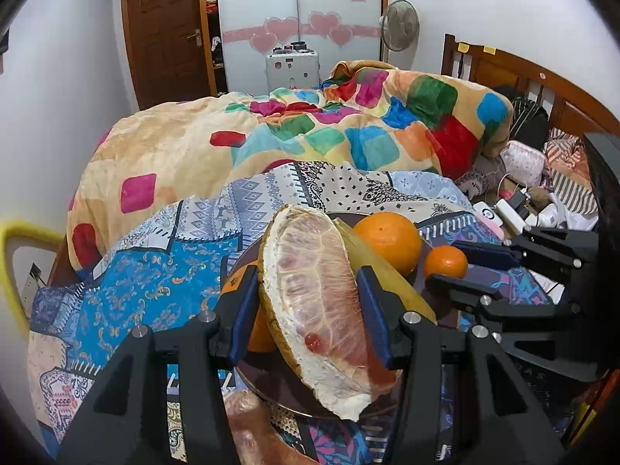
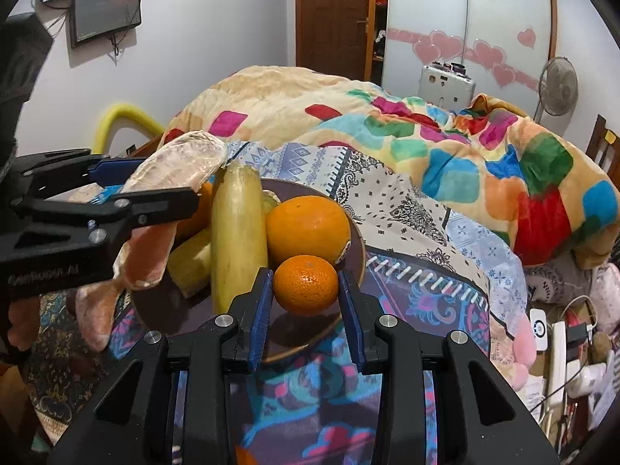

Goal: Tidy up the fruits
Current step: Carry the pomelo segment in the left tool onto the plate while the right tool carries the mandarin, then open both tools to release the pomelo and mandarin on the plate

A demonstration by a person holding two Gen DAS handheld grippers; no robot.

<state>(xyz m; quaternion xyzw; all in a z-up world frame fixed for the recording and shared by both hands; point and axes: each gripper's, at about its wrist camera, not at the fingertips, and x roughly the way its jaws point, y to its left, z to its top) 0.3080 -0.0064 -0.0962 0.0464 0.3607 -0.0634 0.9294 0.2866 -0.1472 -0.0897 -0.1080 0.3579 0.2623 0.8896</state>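
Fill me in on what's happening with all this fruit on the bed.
A person is working two handheld grippers over a dark round plate on the patterned bedspread. The left gripper is closed on a large peeled pink pomelo wedge, and the right gripper is closed on a small orange mandarin; both are held over the plate. On the plate lie a big round orange and pale yellow banana-like fruits. Another pink pomelo piece lies beside the plate.

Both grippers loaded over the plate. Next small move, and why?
Probably lower the right gripper and release the small orange onto the bare plate beneath it. The left gripper holds the pomelo wedge over the crowded side, with the large orange and yellow fruit.
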